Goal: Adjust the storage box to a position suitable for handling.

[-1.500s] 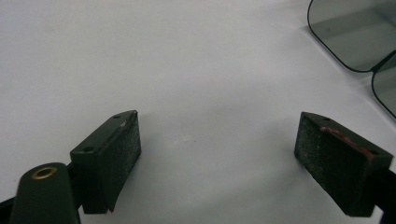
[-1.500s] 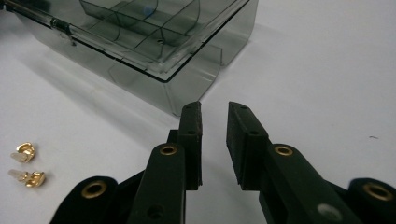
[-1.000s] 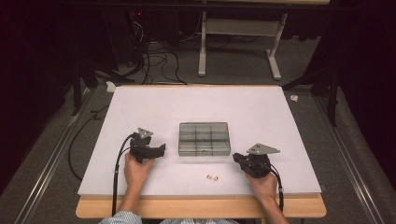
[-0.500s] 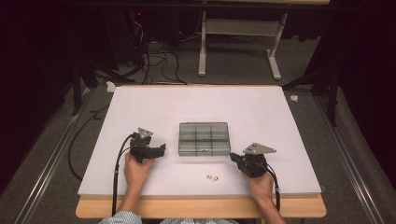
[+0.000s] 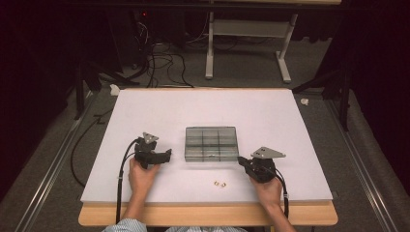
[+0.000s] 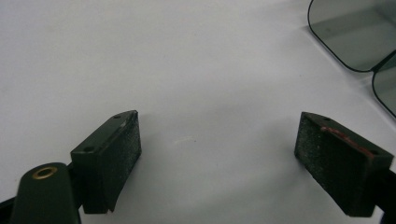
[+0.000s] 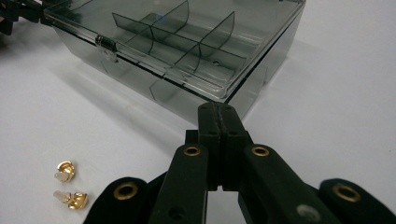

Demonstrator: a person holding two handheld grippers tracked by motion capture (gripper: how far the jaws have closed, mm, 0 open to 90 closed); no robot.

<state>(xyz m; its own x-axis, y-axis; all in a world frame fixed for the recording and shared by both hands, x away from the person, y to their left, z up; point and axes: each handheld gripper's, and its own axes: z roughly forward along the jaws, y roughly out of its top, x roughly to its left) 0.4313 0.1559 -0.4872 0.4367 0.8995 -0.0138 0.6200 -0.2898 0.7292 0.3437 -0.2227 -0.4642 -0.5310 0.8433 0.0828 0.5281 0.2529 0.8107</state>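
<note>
smoky grey plastic makes up the compartment box (image 5: 211, 143), which sits closed near the middle of the white table (image 5: 212, 106), its clear lid (image 7: 187, 42) down and a small latch (image 7: 106, 46) showing on the front edge in the right gripper view. dividers inside split it into a grid of cells, and nothing can be made out in them. the right gripper (image 5: 243, 162) lies low at the box's right front corner, held by the person's right hand (image 5: 269, 189); in the right gripper view its two black jaws are pressed flat together with nothing between them, and their tips point at that corner of the box, very close to it, though whether they touch it cannot be told. two small gold-coloured earrings (image 5: 220, 183) lie on the table in front of the box, between the two hands and nearer the right one; in the right gripper view they lie side by side at the lower left (image 7: 67, 183), apart from the jaws. the left gripper (image 5: 167, 153) rests on the table to the left of the box, in the person's left hand (image 5: 143, 175). its jaws stand spread wide over bare white table, holding nothing, and the rounded corner of the box (image 6: 355, 32) shows at the upper right of the left gripper view, apart from the pads (image 6: 122, 156).
</note>
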